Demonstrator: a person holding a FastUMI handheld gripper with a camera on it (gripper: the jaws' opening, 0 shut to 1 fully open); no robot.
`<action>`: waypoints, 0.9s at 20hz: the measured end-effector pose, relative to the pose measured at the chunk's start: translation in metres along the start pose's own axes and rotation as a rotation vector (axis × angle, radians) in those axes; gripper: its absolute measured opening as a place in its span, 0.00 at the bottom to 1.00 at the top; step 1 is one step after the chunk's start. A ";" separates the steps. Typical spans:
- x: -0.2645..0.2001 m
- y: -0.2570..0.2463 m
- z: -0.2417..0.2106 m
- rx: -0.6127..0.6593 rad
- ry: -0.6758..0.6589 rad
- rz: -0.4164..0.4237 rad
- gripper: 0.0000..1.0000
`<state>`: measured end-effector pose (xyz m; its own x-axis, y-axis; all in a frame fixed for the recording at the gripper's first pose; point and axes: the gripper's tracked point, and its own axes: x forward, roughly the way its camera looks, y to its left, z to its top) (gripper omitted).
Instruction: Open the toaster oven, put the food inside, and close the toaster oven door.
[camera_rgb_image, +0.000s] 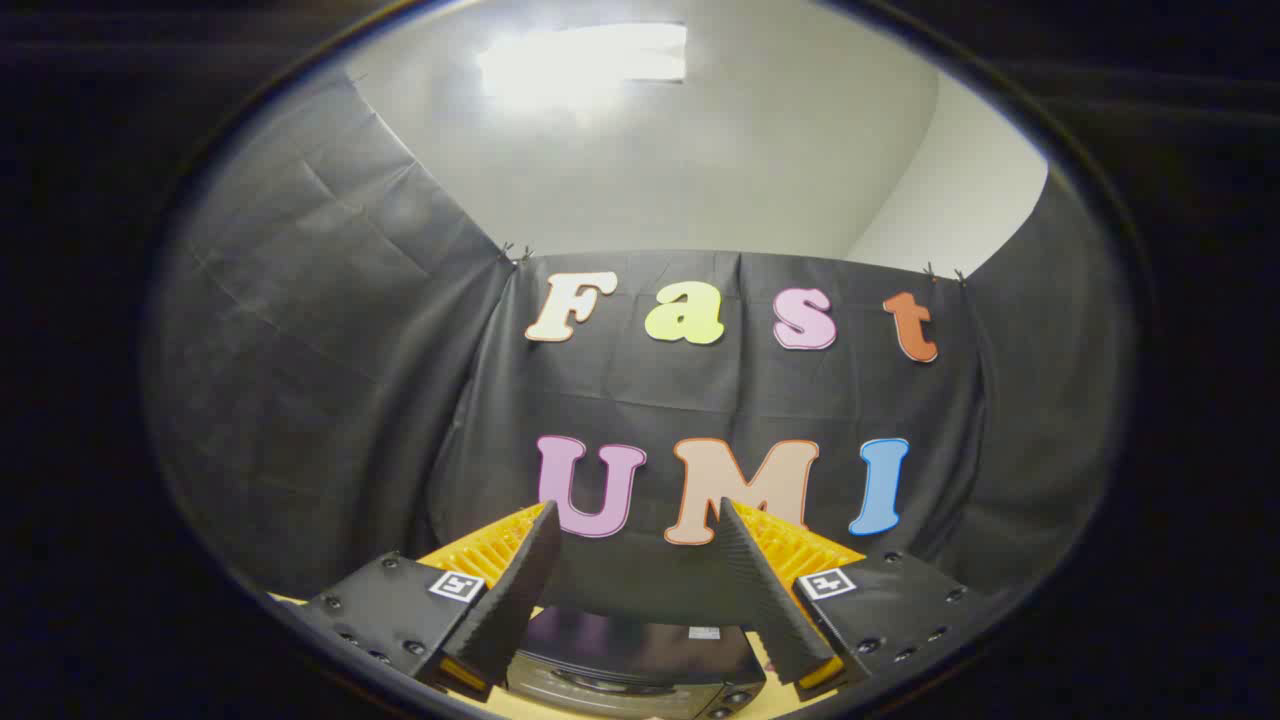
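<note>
Gripper (640, 520) raised, fingers spread wide on nothing, above the oven (635, 665) on a yellow table (530, 706), cloth wall (350, 400) beyond.

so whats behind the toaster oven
Behind the toaster oven hangs the booth's black cloth wall, with a pale wall above it. The open gripper holds nothing; its fingers cover parts of the cloth. The oven's interior cannot be seen.

Gripper (640, 520), held open: ribbed fingers (520, 590). Toaster oven (640, 650) top: glossy, smooth. Booth wall (330, 380): matt creased cloth.
</note>
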<state>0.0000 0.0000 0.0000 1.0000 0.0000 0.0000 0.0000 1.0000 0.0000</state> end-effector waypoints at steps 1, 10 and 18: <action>0.001 0.000 -0.001 0.002 0.001 0.000 0.99; 0.002 0.005 -0.006 0.003 0.005 0.007 0.99; 0.004 0.016 -0.014 -0.002 0.011 0.023 0.99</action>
<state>0.0044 0.0158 -0.0141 0.9997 0.0228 -0.0113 -0.0228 0.9997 -0.0022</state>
